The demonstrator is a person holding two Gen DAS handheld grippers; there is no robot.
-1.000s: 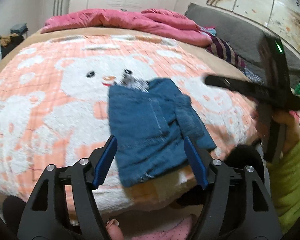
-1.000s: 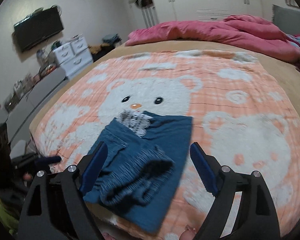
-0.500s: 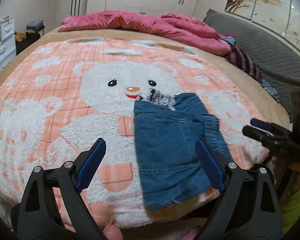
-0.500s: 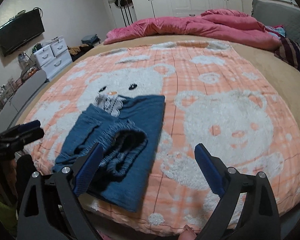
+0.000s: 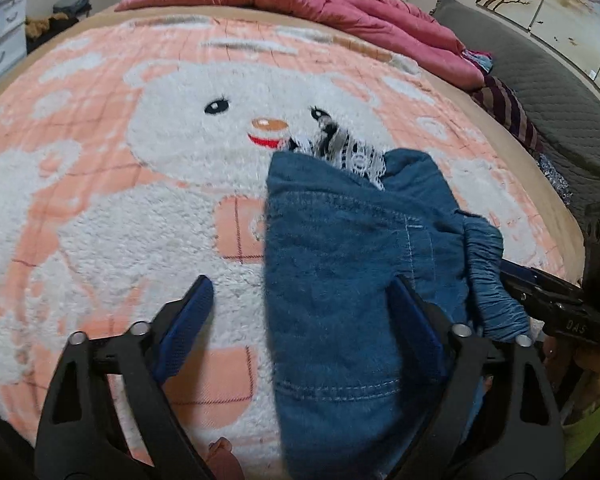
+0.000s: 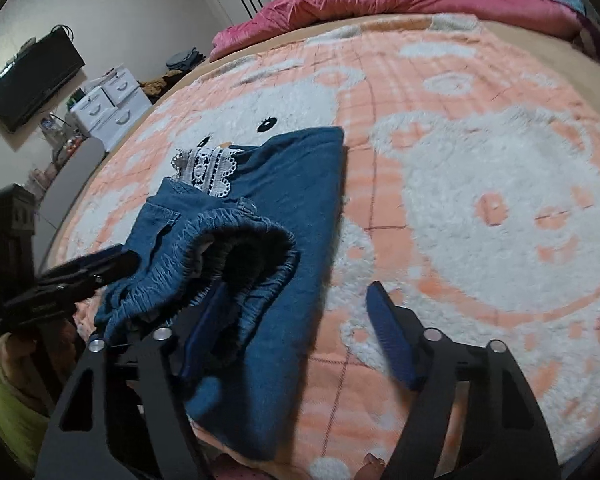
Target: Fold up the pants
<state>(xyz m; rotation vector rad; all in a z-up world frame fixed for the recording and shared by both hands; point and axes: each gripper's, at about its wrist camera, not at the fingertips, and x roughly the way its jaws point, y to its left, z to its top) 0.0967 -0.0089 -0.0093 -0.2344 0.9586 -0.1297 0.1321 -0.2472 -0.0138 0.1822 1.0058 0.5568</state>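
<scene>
Pants [image 5: 340, 280] lie on the bed [image 5: 100, 200], near its front edge, on top of the bear blanket. They are already folded into a short, thick bundle, so a lot of the job looks done. But the bundle is not neat yet. The stretchy waist [image 6: 236, 256] puffs up and gapes open on top, and a bit of white lace [image 6: 208, 172] sticks out at the far end.

The left gripper [image 5: 300, 316] is low over the pants. Its fingers are wide and have just been closing a little, with the near left edge of the pants between them, but they do not pinch it. The right gripper [image 6: 296, 332] is wide too and has just been closing. One finger [image 6: 204, 328] pokes in under the puffy waist, the other is over the blanket. Neither holds anything. I think one more fold or a good flattening is left.
</scene>
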